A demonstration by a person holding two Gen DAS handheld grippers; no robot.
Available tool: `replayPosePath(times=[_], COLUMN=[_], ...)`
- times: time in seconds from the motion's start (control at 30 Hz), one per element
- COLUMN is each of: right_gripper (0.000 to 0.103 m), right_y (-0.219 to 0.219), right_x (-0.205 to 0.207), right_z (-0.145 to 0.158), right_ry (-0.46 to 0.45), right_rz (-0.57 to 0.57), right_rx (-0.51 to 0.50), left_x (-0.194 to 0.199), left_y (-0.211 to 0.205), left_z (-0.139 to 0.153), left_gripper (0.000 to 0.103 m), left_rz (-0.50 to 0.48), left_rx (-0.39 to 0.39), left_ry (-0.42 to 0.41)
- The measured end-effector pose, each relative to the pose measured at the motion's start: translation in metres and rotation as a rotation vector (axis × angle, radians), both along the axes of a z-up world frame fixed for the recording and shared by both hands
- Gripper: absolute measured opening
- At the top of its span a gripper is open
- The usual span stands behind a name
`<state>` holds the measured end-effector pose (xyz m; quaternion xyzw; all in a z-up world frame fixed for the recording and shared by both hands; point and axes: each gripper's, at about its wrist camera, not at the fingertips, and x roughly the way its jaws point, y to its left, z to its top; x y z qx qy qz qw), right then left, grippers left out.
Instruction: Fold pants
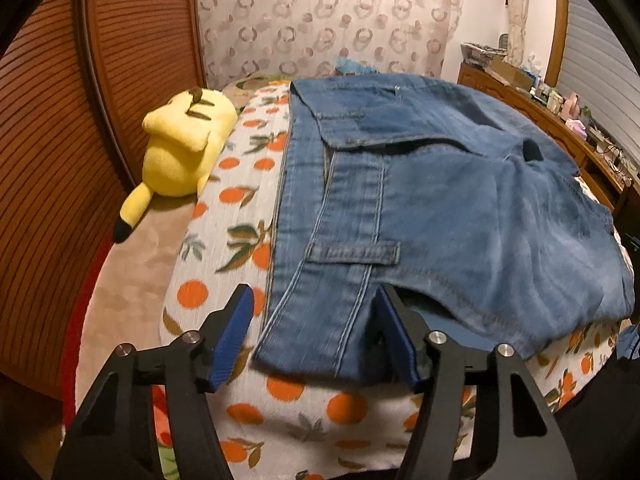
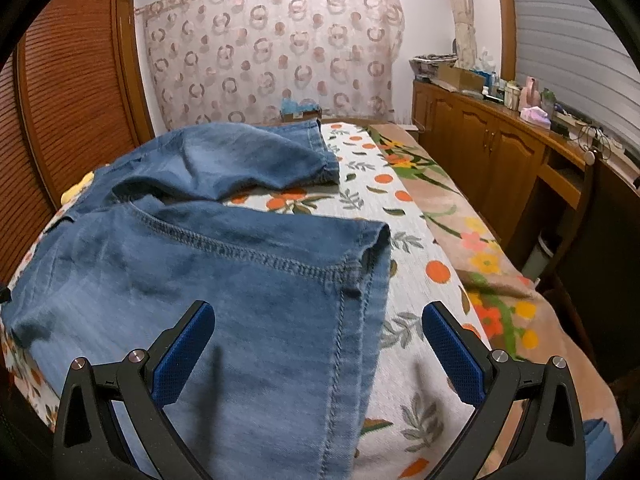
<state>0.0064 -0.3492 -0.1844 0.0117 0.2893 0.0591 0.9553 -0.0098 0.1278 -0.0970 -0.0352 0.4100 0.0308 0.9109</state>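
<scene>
Blue denim pants [image 1: 460,200] spread across a bed under an orange-print sheet [image 1: 236,208], waistband end toward the left tongs, legs running off toward the right tongs. Left tongs [image 1: 316,308] part-spread, straddling a strip of the waistband with its belt loop; the strip between the blue pads [image 1: 236,336] but not yet pinched, a clear gap showing on the left pad's side, the right pad tucked in at the cloth's edge. Right tongs [image 2: 320,344] spread wide above the near leg's hem [image 2: 372,264], holding nothing, one pad over denim and the other over bare sheet. Far leg [image 2: 256,160] splayed away from the near leg, sheet visible between the two, its hem rumpled. Judging by this: no fold made so far, only a rough laying-out; legs not yet brought together, no halving lengthwise, no doubling hem to waist. Likely the opening step in hand, taking hold of waistband and hem so as to lay one leg over the other. Yellow plush toy [image 1: 184,140] lying beside the sheet near the louvred doors, well apart from the denim and out of the way.
</scene>
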Motion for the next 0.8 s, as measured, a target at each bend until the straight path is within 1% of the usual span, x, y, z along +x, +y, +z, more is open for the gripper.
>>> replayPosePath(times=[0.03, 0.1, 0.17, 0.33, 0.43, 0.5, 0.53, 0.57, 0.63, 0.7, 0.73, 0.8], right_gripper=[0.103, 0.102, 0.098, 0.095, 0.091, 0.090, 0.090, 0.089, 0.088, 0.087, 0.086, 0.086], right_y=[-0.004, -0.005, -0.008, -0.009, -0.008, -0.009, -0.011, -0.013, -0.013, -0.016, -0.016, -0.018], right_x=[0.004, 0.004, 0.004, 0.004, 0.003, 0.002, 0.009, 0.009, 0.011, 0.011, 0.012, 0.011], right_z=[-0.001, 0.000, 0.001, 0.001, 0.001, -0.001, -0.001, -0.003, -0.003, -0.003, -0.003, -0.004], right_ry=[0.003, 0.016, 0.031, 0.058, 0.068, 0.074, 0.075, 0.080, 0.083, 0.087, 0.087, 0.089], right_rz=[0.002, 0.005, 0.022, 0.065, 0.082, 0.085, 0.084, 0.084, 0.080, 0.080, 0.079, 0.077], right_rx=[-0.001, -0.008, -0.004, -0.014, -0.022, -0.024, -0.023, -0.023, -0.024, -0.025, -0.026, -0.025], left_x=[-0.001, -0.002, -0.003, -0.007, -0.008, -0.008, -0.008, -0.008, -0.010, -0.012, -0.012, -0.011], left_y=[0.001, 0.002, 0.002, 0.006, 0.007, 0.007, 0.007, 0.006, 0.005, 0.003, 0.000, -0.006], left_z=[-0.001, -0.005, -0.009, -0.008, -0.008, -0.008, -0.008, -0.007, -0.005, 0.001, 0.003, 0.006], left_gripper=[0.061, 0.055, 0.053, 0.053, 0.052, 0.049, 0.047, 0.045, 0.035, 0.019, 0.016, 0.012], left_rz=[0.000, -0.004, 0.000, 0.006, 0.006, 0.003, 0.005, 0.006, 0.001, -0.016, -0.022, -0.027], left_rx=[-0.005, -0.011, -0.009, -0.027, -0.028, -0.028, -0.023, -0.018, -0.019, -0.027, -0.028, 0.000], left_ry=[0.004, 0.014, 0.027, 0.031, 0.032, 0.031, 0.030, 0.027, 0.013, -0.006, -0.010, -0.022])
